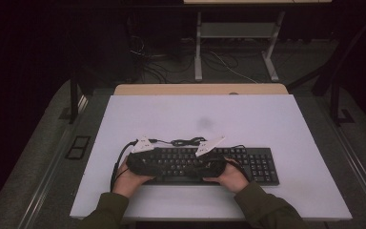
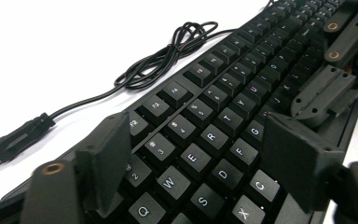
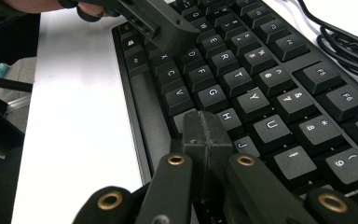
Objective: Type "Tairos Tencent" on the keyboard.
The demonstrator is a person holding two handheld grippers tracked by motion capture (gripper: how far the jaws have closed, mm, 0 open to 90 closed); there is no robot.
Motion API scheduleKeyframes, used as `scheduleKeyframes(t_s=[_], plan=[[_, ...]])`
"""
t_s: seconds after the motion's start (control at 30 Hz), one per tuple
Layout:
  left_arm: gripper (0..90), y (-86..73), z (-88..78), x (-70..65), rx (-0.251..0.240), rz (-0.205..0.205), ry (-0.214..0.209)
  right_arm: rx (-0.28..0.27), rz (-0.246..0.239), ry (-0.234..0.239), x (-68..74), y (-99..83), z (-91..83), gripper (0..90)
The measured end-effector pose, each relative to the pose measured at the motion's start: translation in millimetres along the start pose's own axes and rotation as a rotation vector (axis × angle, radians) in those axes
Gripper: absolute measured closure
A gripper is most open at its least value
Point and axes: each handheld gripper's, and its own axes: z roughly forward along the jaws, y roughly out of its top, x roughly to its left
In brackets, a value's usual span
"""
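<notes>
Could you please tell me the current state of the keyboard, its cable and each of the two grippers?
keyboard: lying flat on the white table, keys up.
keyboard cable: unplugged, loosely coiled behind the keyboard, USB plug lying free.
left gripper: jaws open, over the keys at the left end, nothing gripped.
right gripper: jaws shut together, tip at the keys near H and J.

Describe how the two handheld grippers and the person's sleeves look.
Both the left gripper and the right gripper are black, each topped by a pale three-cornered plate. Their linked jaw arms carry brass-coloured rivets, ending in blocky black pads. A black cable trails from the left one. The sleeves are olive green.
</notes>
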Motion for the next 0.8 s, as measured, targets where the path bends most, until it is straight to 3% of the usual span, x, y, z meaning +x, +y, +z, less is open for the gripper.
scheduleKeyframes(t_s=[0.37, 0.6, 0.8], plan=[[4.6, 2.2, 0.0, -0.6, -0.012, -0.018, 0.020, -0.004, 0.001, -0.004, -0.9, 0.2, -2.2, 89.2], [1.4, 1.6, 0.9, -0.2, -0.010, -0.024, 0.013, -0.042, 0.000, -0.002, -2.0, 1.4, -7.5, 79.9], [3.2, 1.2, 0.1, 0.0, -0.005, -0.022, 0.011, -0.089, 0.023, -0.006, -5.7, 1.7, -14.7, 63.7]])
